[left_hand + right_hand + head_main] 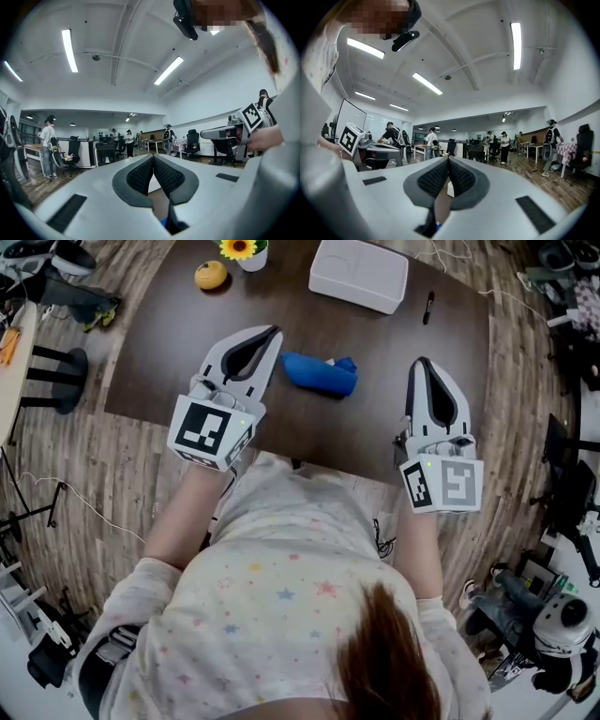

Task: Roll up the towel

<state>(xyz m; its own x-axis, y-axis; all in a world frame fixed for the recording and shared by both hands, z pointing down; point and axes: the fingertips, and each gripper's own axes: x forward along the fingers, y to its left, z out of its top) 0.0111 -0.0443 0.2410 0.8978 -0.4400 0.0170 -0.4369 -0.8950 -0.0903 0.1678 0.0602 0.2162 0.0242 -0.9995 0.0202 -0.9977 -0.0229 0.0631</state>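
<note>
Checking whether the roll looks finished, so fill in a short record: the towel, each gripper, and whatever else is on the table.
towel: blue towel, bunched into a compact roll on the dark table, held by neither gripper
left gripper: jaws together, nothing between them, left of the towel
right gripper: jaws together, nothing between them, right of the towel
far side of table: white box, yellow round fruit-like thing, sunflower pot, black pen
</note>
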